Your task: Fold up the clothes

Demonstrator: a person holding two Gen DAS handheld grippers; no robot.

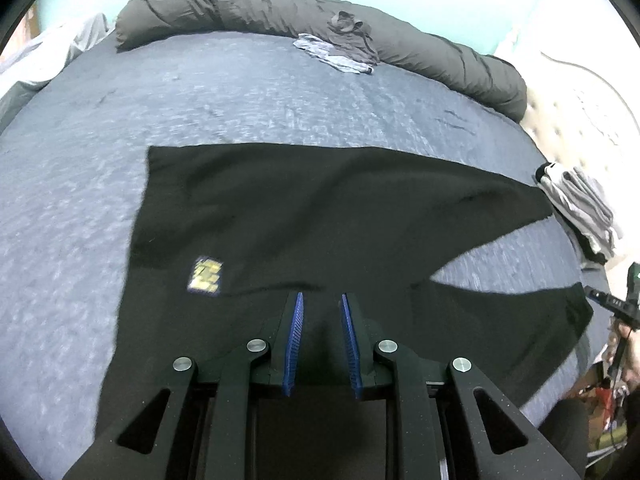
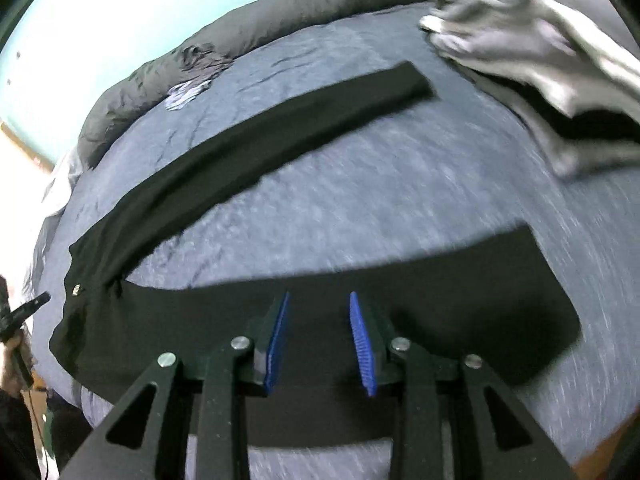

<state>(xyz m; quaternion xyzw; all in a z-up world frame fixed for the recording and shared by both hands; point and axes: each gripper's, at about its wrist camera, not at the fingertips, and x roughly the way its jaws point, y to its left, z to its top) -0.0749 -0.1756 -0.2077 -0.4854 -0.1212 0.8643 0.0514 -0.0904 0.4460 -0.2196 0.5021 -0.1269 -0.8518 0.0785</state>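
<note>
Black trousers (image 1: pixel 280 216) lie spread flat on the blue-grey bed, with a small yellow label (image 1: pixel 206 275) near the waist. In the right wrist view the far leg (image 2: pixel 256 148) stretches diagonally up to the right and the near leg (image 2: pixel 460 300) runs across below it. My left gripper (image 1: pixel 321 298) hovers open over the waist part, blue pads apart, nothing between them. Over the near leg my right gripper (image 2: pixel 319 298) is open too, with only dark cloth seen beneath its fingers.
A rolled dark grey duvet (image 1: pixel 280 12) runs along the far side of the bed (image 1: pixel 240 96), with small crumpled garments (image 1: pixel 332 52) against it. A stack of grey and black clothes (image 2: pixel 540 64) sits at the right. The other gripper (image 1: pixel 618 304) shows at the right edge.
</note>
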